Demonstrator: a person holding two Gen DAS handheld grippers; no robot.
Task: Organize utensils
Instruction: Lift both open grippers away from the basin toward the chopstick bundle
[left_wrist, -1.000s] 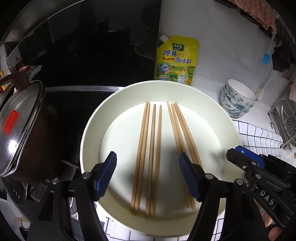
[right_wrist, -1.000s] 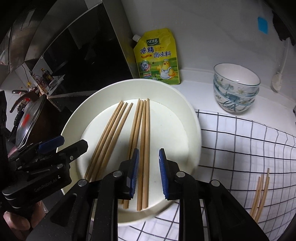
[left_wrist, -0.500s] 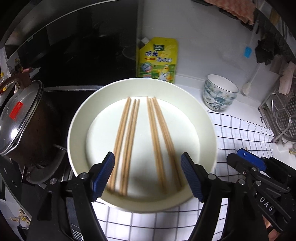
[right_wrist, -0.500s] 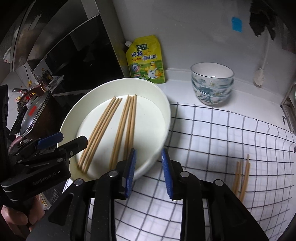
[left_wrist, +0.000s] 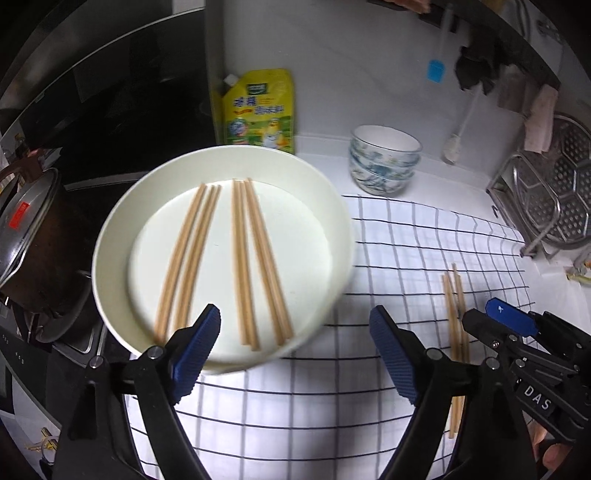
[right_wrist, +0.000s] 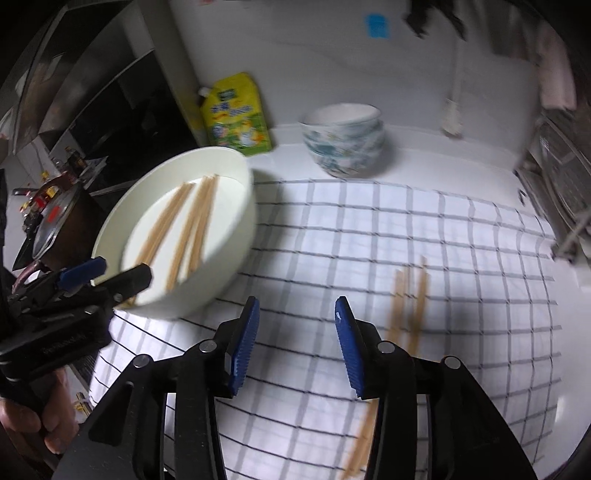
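A white round dish (left_wrist: 118, 229) (right_wrist: 236, 206) sits at the left of a checked cloth (left_wrist: 406, 236) (right_wrist: 369, 236) and holds several wooden chopsticks (left_wrist: 243, 258) (right_wrist: 192, 221) in two bunches. More chopsticks (left_wrist: 452, 295) (right_wrist: 410, 299) lie loose on the cloth to the right. My left gripper (left_wrist: 295, 343) is open and empty, hovering over the dish's near right rim. My right gripper (right_wrist: 295, 332) is open and empty above the cloth, just left of the loose chopsticks; it also shows in the left wrist view (left_wrist: 517, 332).
A yellow seasoning pouch (left_wrist: 260, 110) leans on the back wall. Stacked patterned bowls (left_wrist: 384, 158) (right_wrist: 343, 140) stand behind the cloth. A lidded pot (left_wrist: 26, 229) sits on the stove at left. A metal rack (left_wrist: 546, 195) stands at right.
Both grippers have pulled back and swung right, away from the dish. The right gripper's jaws have opened wider. The loose chopsticks on the cloth have come into the left wrist view.
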